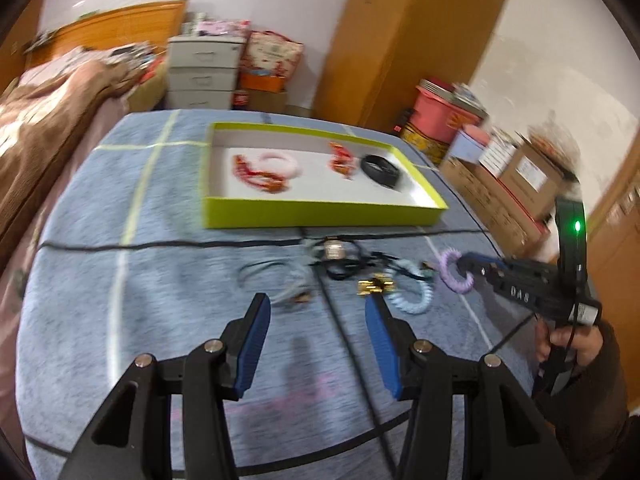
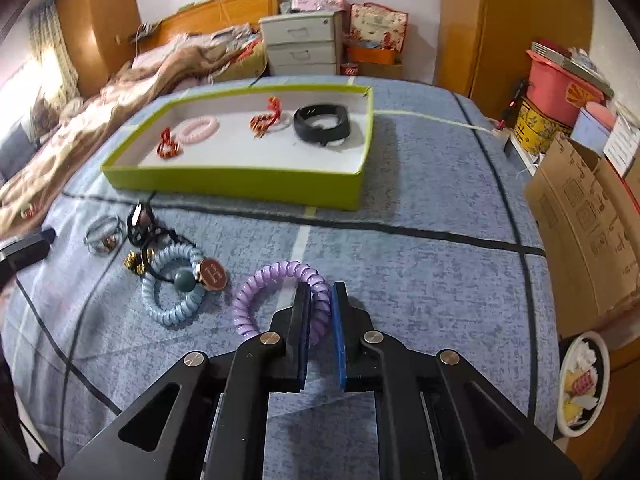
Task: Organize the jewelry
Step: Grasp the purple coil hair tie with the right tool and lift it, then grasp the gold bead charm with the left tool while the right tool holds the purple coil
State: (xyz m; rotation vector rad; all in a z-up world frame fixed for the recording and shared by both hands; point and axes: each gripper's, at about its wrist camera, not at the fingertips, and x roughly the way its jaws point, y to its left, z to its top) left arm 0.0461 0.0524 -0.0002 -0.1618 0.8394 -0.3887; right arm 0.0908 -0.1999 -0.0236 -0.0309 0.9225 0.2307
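Observation:
A lime-green tray (image 2: 240,184) (image 1: 320,216) on the blue bedspread holds a pink coil ring (image 2: 199,129), two red braided bracelets (image 2: 266,118) and a black band (image 2: 322,122). My right gripper (image 2: 321,292) is shut on the purple coil hair tie (image 2: 256,286); it also shows in the left wrist view (image 1: 452,274). To its left lie a light-blue coil tie (image 2: 172,304), a round "H" charm (image 2: 213,273), gold beads (image 2: 136,264) and a silver bangle (image 2: 102,232). My left gripper (image 1: 316,306) is open and empty, short of the pile (image 1: 340,260).
Cardboard boxes (image 2: 584,232) and a pink bucket (image 2: 560,88) stand to the right. A rumpled brown blanket (image 2: 120,80) lies at the left. A white drawer unit (image 2: 302,44) stands at the back. A bowl (image 2: 580,384) sits at lower right.

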